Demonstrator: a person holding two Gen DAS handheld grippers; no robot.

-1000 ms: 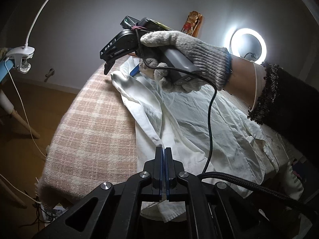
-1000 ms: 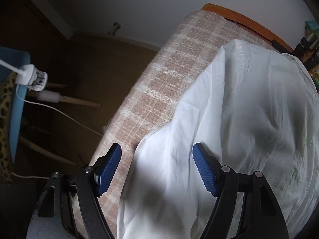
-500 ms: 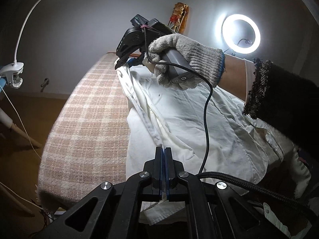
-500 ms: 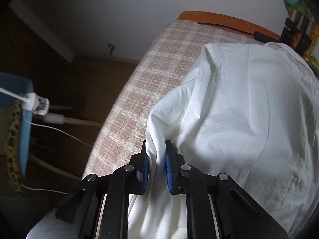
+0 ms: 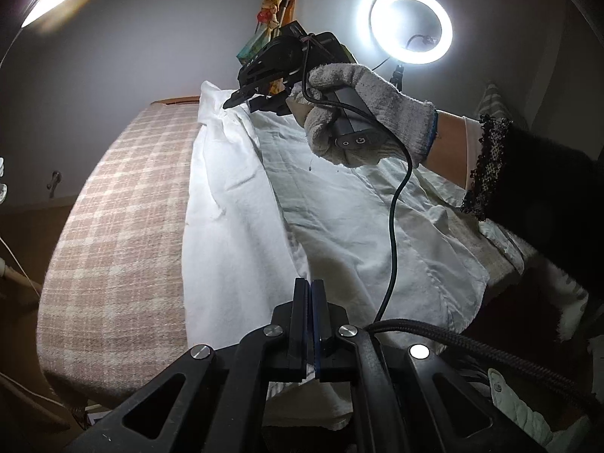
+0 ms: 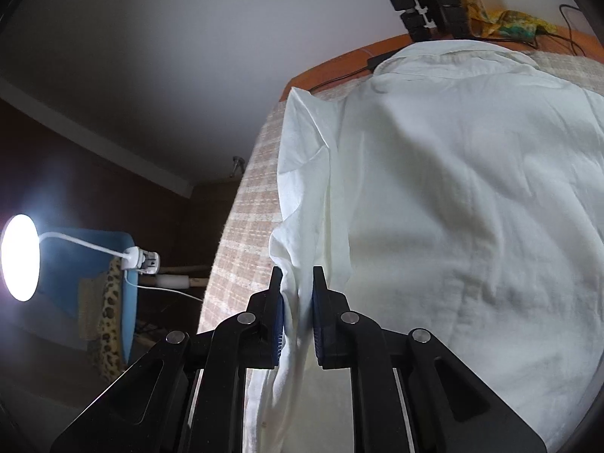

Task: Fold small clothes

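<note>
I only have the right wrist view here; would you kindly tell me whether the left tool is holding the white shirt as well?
Observer: Yes. The left tool is shut on a fold of the white shirt near its lower end.
Operator: Thank you. What holds my right tool?
Observer: A hand in a grey knit glove grips its handle, and the right tool bites the shirt at its far end.
Operator: Is there any lighting that I cannot see?
Observer: A lit ring light stands behind that hand, against the wall.
</note>
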